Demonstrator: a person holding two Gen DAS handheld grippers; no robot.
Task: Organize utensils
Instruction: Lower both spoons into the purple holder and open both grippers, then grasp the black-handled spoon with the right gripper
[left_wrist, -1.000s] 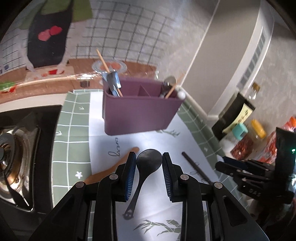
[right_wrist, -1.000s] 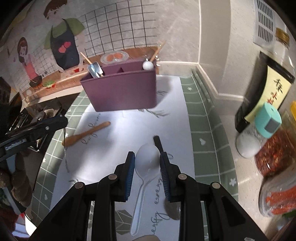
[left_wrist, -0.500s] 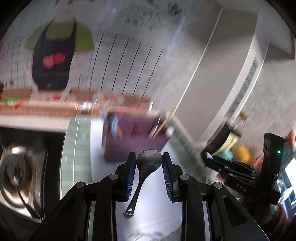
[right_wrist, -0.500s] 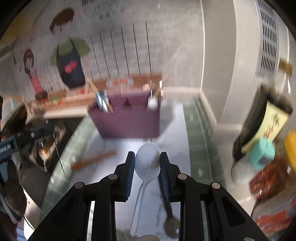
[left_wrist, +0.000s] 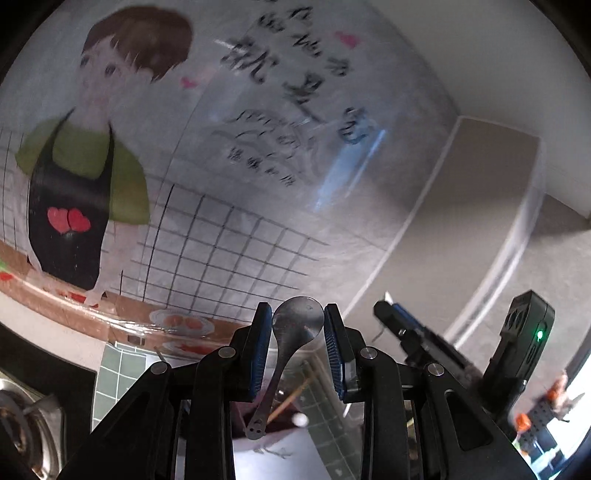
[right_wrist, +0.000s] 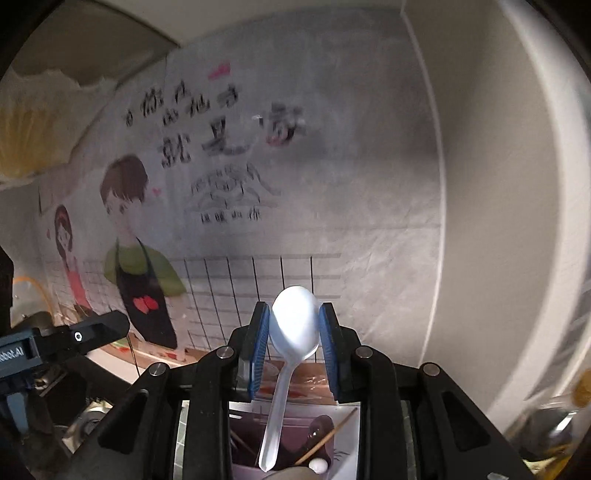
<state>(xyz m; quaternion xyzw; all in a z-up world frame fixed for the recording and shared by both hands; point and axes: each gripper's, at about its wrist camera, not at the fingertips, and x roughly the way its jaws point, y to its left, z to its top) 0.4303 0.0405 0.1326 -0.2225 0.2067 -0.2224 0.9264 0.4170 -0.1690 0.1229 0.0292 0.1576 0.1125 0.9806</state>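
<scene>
Each hand carries a spoon by its bowl, with the handle hanging toward the holder below. The left gripper (left_wrist: 294, 325) has its jaws closed on the bowl of a dark grey spoon (left_wrist: 295, 321), whose handle ends in a small cut-out tip above the purple utensil holder (left_wrist: 280, 424), of which only a blurred part shows between the gripper's arms. The right gripper (right_wrist: 293, 325) has its jaws closed on the bowl of a white plastic spoon (right_wrist: 293, 321); its handle tip hangs over the holder (right_wrist: 295, 435), just beside a wooden chopstick (right_wrist: 328, 432) and a dark spoon (right_wrist: 319, 428) already standing inside. The step in hand looks like dropping both spoons handle-first into the holder. To do it well, each handle tip should probably be centred over a free compartment before any descent, since a tip that lands on the holder's rim or on the standing utensils could twist the spoon in the jaws. Lowering one spoon at a time would keep the two grippers from crowding each other over the opening. The jaws are best opened only once the handle is well inside, so the spoon slides down and does not tip out. Which compartment each tip sits over cannot be told from these views.
</scene>
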